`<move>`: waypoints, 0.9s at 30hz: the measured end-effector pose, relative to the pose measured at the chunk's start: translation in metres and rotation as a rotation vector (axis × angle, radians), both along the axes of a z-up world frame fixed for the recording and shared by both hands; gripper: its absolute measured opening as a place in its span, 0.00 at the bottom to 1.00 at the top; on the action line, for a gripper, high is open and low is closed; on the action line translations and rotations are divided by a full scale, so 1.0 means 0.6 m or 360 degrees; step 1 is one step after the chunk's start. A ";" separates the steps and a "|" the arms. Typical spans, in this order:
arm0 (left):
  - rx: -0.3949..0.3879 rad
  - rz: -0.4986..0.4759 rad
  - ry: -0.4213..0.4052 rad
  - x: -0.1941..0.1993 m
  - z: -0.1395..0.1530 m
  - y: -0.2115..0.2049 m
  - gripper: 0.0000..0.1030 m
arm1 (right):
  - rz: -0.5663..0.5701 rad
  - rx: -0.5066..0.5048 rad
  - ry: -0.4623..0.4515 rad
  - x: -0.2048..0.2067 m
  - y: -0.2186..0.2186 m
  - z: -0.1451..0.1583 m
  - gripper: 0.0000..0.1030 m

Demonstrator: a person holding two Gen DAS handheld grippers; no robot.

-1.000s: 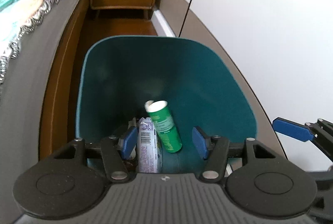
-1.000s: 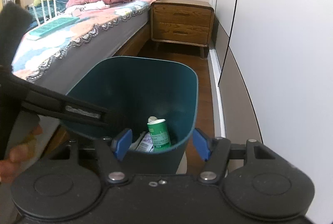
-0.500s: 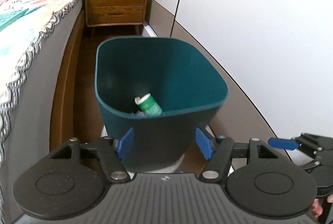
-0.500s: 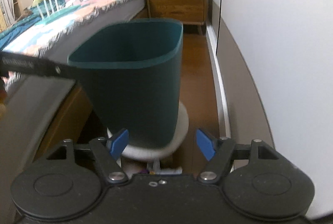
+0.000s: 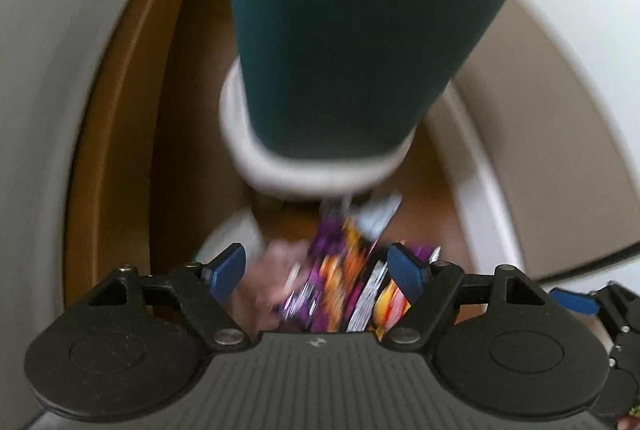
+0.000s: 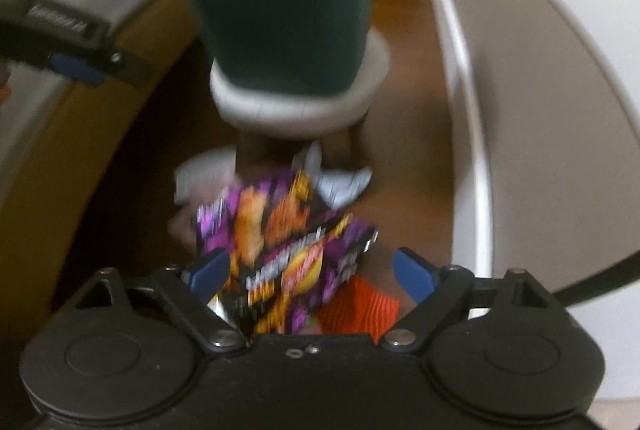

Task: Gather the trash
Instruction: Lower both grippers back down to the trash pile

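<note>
Right gripper [image 6: 310, 276] jaws just widening, purple-orange wrapper [image 6: 280, 230] below, lettering perhaps blurred unreadable

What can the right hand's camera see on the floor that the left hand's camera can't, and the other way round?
Only the right view shows an orange ribbed item beside the wrappers. Only the left view, which is blurrier, shows a pale pinkish scrap left of them. Both show the teal bin standing on its white base, purple-and-orange snack wrappers on the wooden floor before it, white paper scraps, and each other's tool: the left tool and the right tool, both open.
</note>
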State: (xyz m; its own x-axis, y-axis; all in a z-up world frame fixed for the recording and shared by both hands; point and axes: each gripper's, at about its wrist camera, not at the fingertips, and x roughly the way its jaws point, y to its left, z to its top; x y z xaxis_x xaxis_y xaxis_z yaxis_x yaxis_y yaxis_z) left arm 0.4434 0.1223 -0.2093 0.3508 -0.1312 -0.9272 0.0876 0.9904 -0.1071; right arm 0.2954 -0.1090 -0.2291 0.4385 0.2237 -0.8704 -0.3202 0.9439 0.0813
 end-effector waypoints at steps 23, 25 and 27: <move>0.0042 -0.0002 0.0748 -0.122 -0.392 -0.019 0.76 | 0.0403 -0.0173 0.0494 -0.088 0.036 -0.251 0.83; 0.0029 0.0044 0.0707 -0.120 -0.401 -0.019 0.76 | 0.0458 -0.0199 0.0495 -0.103 0.044 -0.269 0.82; -0.0038 0.0091 0.0726 -0.113 -0.413 -0.018 0.76 | 0.0525 -0.0255 0.0496 -0.116 0.052 -0.287 0.78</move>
State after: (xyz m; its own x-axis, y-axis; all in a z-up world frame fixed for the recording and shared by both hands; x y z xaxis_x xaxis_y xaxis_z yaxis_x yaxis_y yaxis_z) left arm 0.3755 0.1116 -0.4572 -0.0850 -0.1469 -0.9855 -0.0288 0.9890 -0.1449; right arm 0.2259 -0.0776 -0.4015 0.0793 0.1594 -0.9840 -0.5882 0.8045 0.0829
